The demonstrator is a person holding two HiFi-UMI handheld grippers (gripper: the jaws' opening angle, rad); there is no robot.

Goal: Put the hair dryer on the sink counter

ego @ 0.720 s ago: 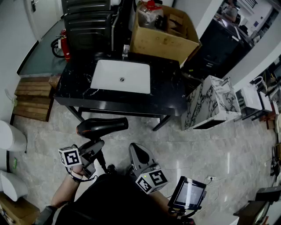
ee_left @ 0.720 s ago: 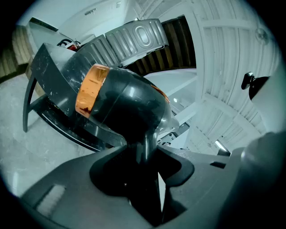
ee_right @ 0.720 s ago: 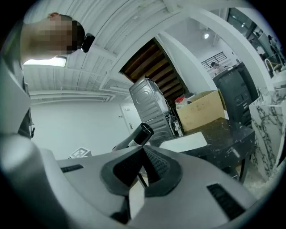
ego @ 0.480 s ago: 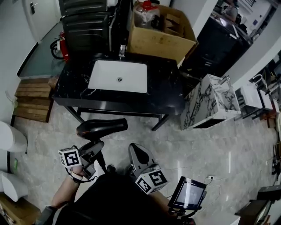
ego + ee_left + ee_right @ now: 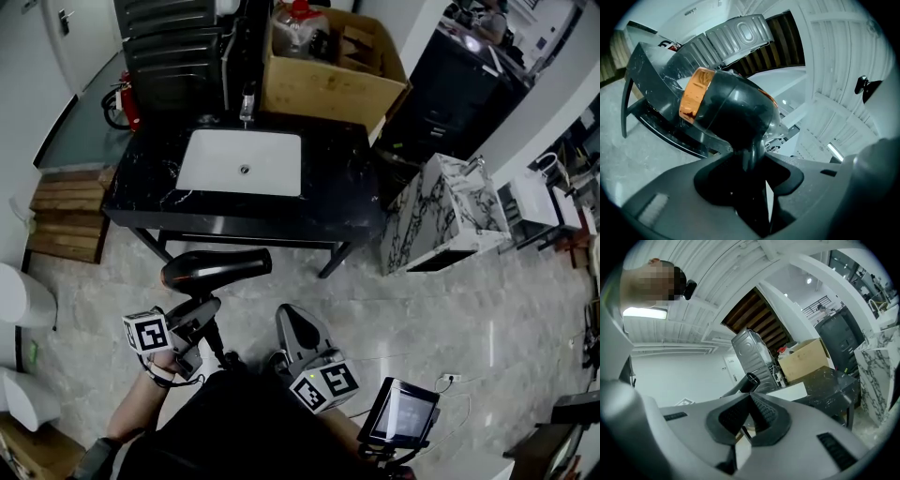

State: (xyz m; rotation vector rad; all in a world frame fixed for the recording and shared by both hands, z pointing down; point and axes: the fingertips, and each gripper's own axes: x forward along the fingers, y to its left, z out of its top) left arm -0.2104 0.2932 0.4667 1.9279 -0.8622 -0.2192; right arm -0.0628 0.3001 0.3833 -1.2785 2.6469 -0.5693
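A black hair dryer (image 5: pixel 216 269) with an orange-ringed rear end (image 5: pixel 693 96) is held in the air over the floor, short of the black marble sink counter (image 5: pixel 347 202). My left gripper (image 5: pixel 201 312) is shut on its handle, and the handle runs down between the jaws in the left gripper view (image 5: pixel 754 168). The barrel lies sideways with its nozzle pointing right. My right gripper (image 5: pixel 292 323) hovers beside it at the right, shut and empty (image 5: pixel 750 416). The dryer's nozzle (image 5: pixel 751 379) shows just past its tips. A white basin (image 5: pixel 242 161) is set in the counter.
A cardboard box (image 5: pixel 328 75) stands behind the counter, with a black ribbed appliance (image 5: pixel 173 52) to its left. A marble-patterned cabinet (image 5: pixel 441 216) stands right of the counter, wooden pallets (image 5: pixel 66 216) to its left. A tablet (image 5: pixel 403 412) sits by my right arm.
In the head view the counter has drifted a little left and up. Both grippers and the hair dryer keep their places in the view.
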